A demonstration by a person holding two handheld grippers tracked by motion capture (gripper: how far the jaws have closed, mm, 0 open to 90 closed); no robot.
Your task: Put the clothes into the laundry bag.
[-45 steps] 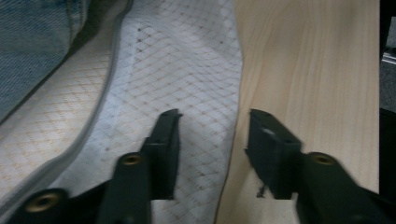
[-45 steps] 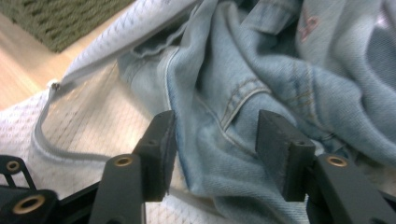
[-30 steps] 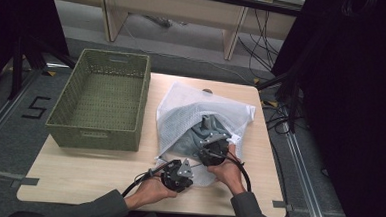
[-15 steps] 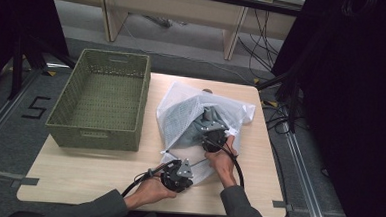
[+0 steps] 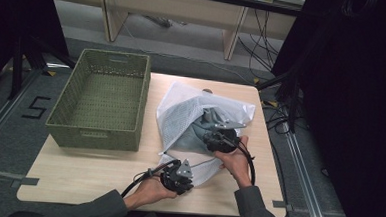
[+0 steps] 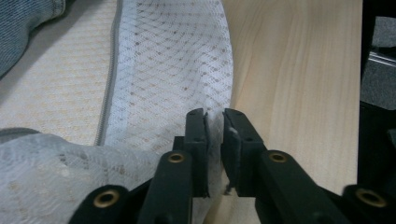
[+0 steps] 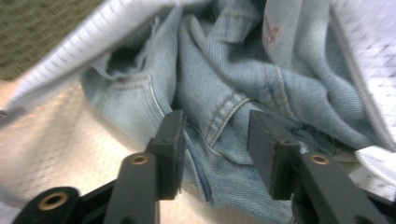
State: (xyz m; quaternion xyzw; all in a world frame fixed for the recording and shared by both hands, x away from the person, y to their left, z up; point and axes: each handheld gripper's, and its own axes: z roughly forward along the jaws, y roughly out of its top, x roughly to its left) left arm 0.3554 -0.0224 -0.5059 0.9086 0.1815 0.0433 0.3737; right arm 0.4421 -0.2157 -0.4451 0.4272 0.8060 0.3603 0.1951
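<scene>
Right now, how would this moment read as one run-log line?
left gripper: pinching mesh laundry bag edge, jaws just easing | right gripper: open over jeans, jaws just opening | basket: apart

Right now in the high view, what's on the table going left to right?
Basket → left gripper, its fingers at the near edge of the mesh bag → right gripper at the jeans in the bag's mouth → bare table edge.
</scene>
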